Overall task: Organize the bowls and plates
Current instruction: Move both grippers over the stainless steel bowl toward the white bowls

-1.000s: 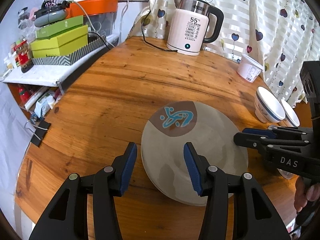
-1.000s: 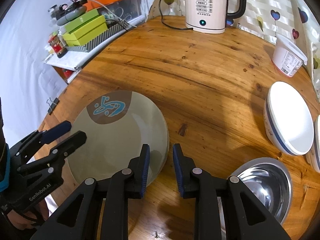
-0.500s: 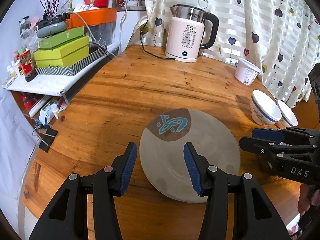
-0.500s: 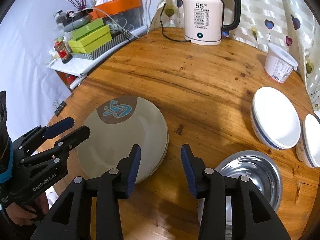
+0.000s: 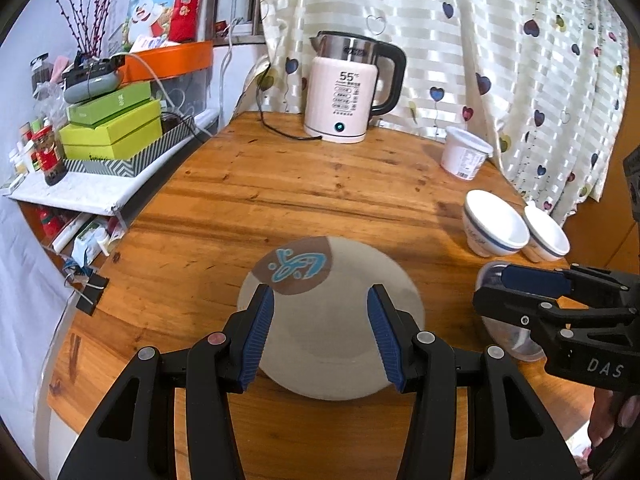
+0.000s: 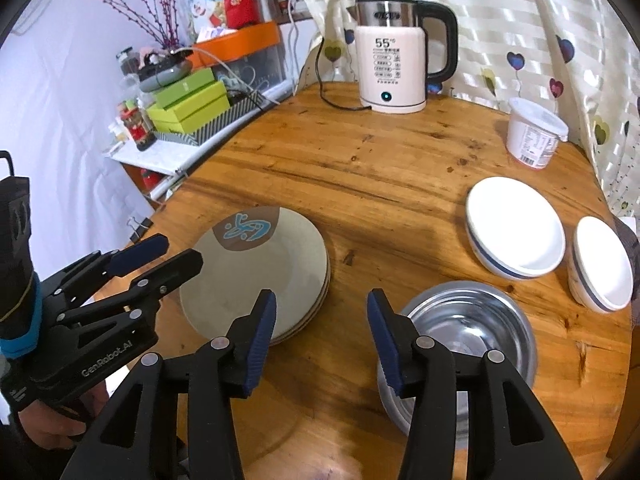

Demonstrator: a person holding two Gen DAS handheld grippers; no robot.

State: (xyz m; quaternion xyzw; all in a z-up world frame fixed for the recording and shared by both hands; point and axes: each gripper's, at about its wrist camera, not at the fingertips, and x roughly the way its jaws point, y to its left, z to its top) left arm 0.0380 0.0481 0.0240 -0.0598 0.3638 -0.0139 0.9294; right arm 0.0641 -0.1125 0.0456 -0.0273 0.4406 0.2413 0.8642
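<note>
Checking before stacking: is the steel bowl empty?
Empty as far as visible: the steel bowl shows bare shiny metal inside; its near part is hidden behind the right gripper.

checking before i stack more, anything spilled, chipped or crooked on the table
Nothing stands out. The plates sit in a fairly even stack, the two white bowls and the steel bowl are upright and look empty, and the wooden table shows no spill.

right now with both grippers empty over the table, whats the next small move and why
Probably swing the right gripper, its jaws opening with nothing between them, onto the rim of the shiny steel bowl just beside it. The beige plates already sit stacked, while that bowl and two white blue-rimmed bowls stand separate.
</note>
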